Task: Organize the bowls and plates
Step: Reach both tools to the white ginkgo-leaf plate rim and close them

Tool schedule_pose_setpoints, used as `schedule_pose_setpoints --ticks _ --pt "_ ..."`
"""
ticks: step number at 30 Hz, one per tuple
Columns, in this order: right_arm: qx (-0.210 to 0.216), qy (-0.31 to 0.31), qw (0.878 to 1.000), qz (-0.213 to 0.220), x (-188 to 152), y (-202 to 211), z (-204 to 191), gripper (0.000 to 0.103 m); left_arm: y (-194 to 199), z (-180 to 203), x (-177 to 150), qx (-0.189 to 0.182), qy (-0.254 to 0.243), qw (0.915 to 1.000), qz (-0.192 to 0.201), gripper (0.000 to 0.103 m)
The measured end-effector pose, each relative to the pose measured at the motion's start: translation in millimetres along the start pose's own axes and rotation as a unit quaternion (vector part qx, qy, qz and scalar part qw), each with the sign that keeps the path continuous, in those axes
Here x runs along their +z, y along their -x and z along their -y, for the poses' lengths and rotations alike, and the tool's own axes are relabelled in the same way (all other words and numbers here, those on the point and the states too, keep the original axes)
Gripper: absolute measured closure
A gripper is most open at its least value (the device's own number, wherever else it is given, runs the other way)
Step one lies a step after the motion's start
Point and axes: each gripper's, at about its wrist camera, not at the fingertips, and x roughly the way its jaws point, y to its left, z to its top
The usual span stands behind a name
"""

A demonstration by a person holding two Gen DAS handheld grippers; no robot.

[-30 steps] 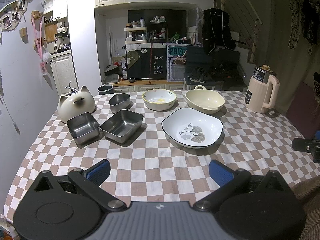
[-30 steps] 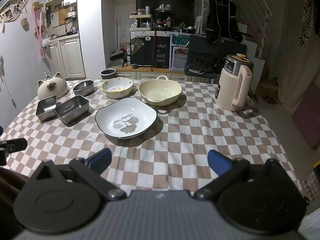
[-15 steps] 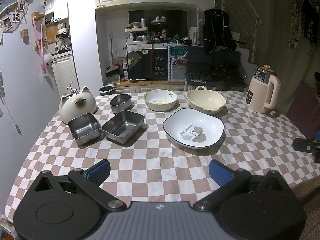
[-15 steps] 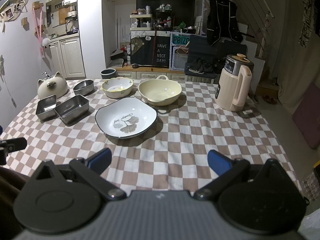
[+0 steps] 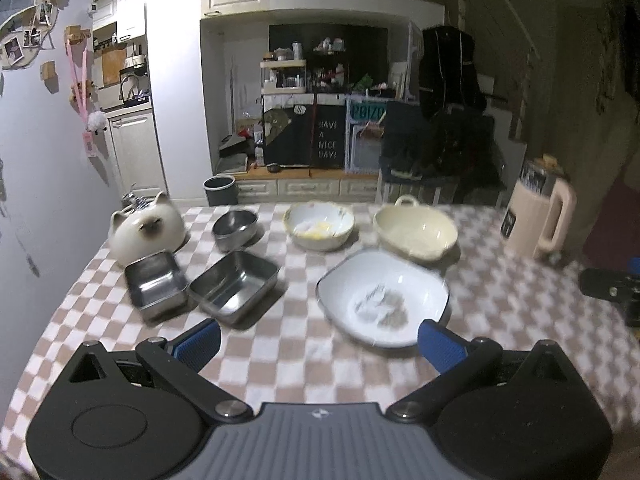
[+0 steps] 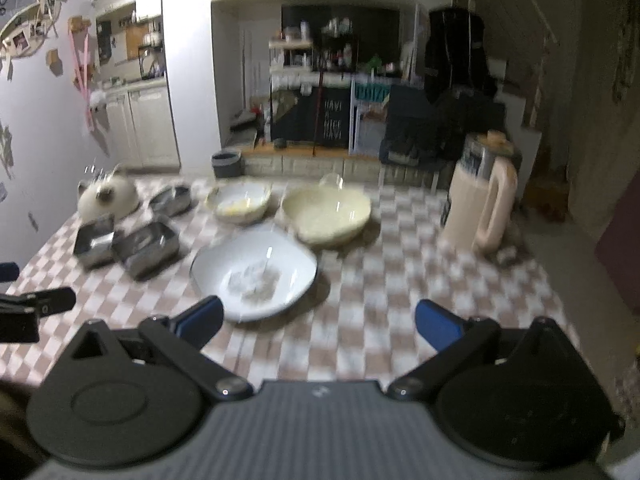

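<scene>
Stainless steel containers, two rectangular and one round, sit at the left of the checkered-cloth desk [image 5: 280, 364]: the smaller rectangular steel tin [image 5: 155, 283] just beside the larger rectangular steel tin [image 5: 234, 287], with the round steel bowl [image 5: 235, 229] behind them. To their right stand the white ceramic bowl with a yellow patch inside [image 5: 319, 227], the cream two-handled ceramic bowl [image 5: 415, 233] and, nearest you, the white squarish plate with a dark rim and leaf print [image 5: 382, 298]. Compared with the views half a second and one second earlier, both cameras have moved forward over the desk; the dishes fill more of each view and both views now show motion blur, stronger on the right. No dish has changed place relative to its neighbours. Your left tool [image 5: 319, 340] is spread wide with nothing between its blue pads [image 5: 198, 342], and your right tool [image 6: 319, 322] is equally wide and empty. In the right view, the left pad of the right tool overlaps the near edge of the white plate; contact cannot be confirmed through the blur. Treat this as the start of the approach: nothing is stacked or grouped yet. The nearest candidates are the white plate for the right tool and the steel tins for the left. Keep clear of the cream cat-shaped ceramic pot [image 5: 146, 229] at far left and the beige electric kettle [image 5: 538, 216] at far right.
</scene>
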Motion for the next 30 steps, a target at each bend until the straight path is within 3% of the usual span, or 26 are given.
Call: schedule_pose_setpoints --ticks 5,8,12,16,22,30 --pt "0.024 0.018 0.999 0.045 24.1 -33.9 12.1 0.000 -33.5 6.6 26.6 -0.016 0.040 0.9990 -0.006 0.000" --pt "0.037 0.025 0.998 0.052 36.7 -62.3 16.3 0.000 -64.7 6.6 38.1 -0.024 0.074 0.9965 -0.031 0.000" --pt "0.072 0.034 0.996 0.049 50.5 -110.6 22.5 0.000 -108.5 0.7 42.5 -0.025 0.119 0.9906 -0.062 0.000" --pt "0.100 0.032 0.994 0.005 55.6 -168.8 29.4 0.000 -150.2 -11.2 37.5 -0.011 0.171 0.9813 -0.087 0.000" --pt "0.096 0.034 0.993 -0.062 46.2 -248.7 30.9 0.000 -200.3 -25.0 26.1 -0.011 0.235 0.9608 -0.147 0.000" --pt "0.116 -0.013 0.981 -0.152 27.2 -318.7 36.3 0.000 -252.9 -37.6 -0.7 -0.039 0.324 0.9182 -0.224 0.004"
